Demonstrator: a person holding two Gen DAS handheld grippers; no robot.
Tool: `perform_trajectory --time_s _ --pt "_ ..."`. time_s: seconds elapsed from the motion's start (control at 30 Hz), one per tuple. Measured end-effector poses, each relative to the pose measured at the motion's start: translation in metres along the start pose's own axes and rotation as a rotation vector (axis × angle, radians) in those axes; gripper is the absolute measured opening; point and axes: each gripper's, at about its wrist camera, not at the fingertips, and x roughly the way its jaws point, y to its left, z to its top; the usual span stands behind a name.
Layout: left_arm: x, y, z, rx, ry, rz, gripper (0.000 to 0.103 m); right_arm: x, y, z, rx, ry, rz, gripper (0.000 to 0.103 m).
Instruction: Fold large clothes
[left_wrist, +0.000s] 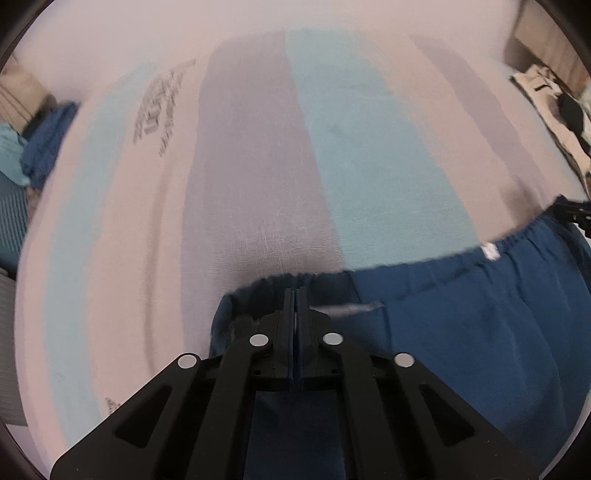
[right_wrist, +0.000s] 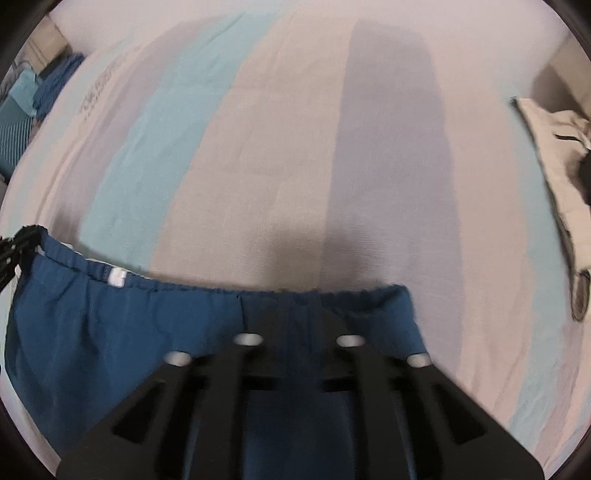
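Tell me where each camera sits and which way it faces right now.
Left wrist: on the left gripper, angled steeply down at the striped sheet; jaws shut on the blue trousers at the waistband; right gripper's tip at the right edge.
Right wrist: on the right gripper, same downward tilt; blurred jaws apart over the waistband; left gripper's tip at the left edge.
Shared: trousers, white label, sheet.

The pants (left_wrist: 461, 332) are dark blue with a small white tag (right_wrist: 117, 277). The sheet (right_wrist: 280, 155) has wide pink, light blue and grey-purple stripes. Both grippers (left_wrist: 294, 295) are black.
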Motion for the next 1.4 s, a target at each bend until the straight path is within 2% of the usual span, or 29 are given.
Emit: perform_trajectory --time_s 0.03,0.1,0.13,0.17,0.27,0.33,0.43,0.6,0.73,0.83,1.0,1.13,1.27,1.4 --pt "-0.008 -0.002 -0.005 -0.007 -0.010 -0.011 0.005 -0.012 -0.002 -0.009 0.008 -0.022 0.011 0.065" --pt "-0.028 -0.010 -0.018 -0.024 -0.026 -0.037 0.033 -0.025 0.001 -0.025 -0.013 -0.028 0.009 0.064" --pt "-0.039 -0.014 -0.025 -0.037 -0.040 -0.045 0.060 -0.031 0.006 -0.034 -0.034 -0.028 0.002 0.064" --pt "-0.052 -0.021 -0.035 -0.047 -0.070 -0.061 0.070 -0.036 0.007 -0.042 -0.040 -0.034 -0.001 0.064" --pt "-0.080 -0.057 -0.058 0.001 -0.114 -0.090 0.074 -0.050 0.009 -0.074 -0.042 -0.038 -0.005 0.064" --pt "-0.091 -0.082 -0.068 0.015 -0.122 -0.128 0.075 -0.061 0.010 -0.099 -0.031 -0.032 0.024 0.064" --pt "-0.096 -0.110 -0.077 0.001 -0.113 -0.192 0.075 -0.073 0.015 -0.128 -0.053 -0.035 0.088 0.064" --pt "-0.097 -0.138 -0.090 -0.048 -0.079 -0.247 0.075 -0.085 0.033 -0.166 -0.062 -0.040 0.117 0.064" --pt "-0.085 -0.154 -0.109 -0.013 -0.049 -0.215 0.077 -0.077 0.041 -0.190 -0.089 -0.041 0.086 0.070" --pt "-0.057 -0.159 -0.123 0.024 -0.007 -0.167 0.081 -0.062 0.043 -0.197 -0.085 -0.042 0.067 0.077" --pt "-0.023 -0.161 -0.135 0.033 0.033 -0.124 0.087 -0.032 0.050 -0.204 -0.094 -0.013 0.030 0.079" --pt "-0.009 -0.159 -0.139 0.027 0.053 -0.120 0.090 -0.019 0.048 -0.208 -0.078 -0.007 0.041 0.079" --pt "-0.002 -0.158 -0.141 0.041 0.053 -0.117 0.093 -0.011 0.044 -0.209 -0.055 -0.006 0.065 0.079" --pt "-0.014 -0.154 -0.142 0.024 0.036 -0.125 0.092 -0.028 0.044 -0.210 -0.033 -0.023 0.057 0.079"
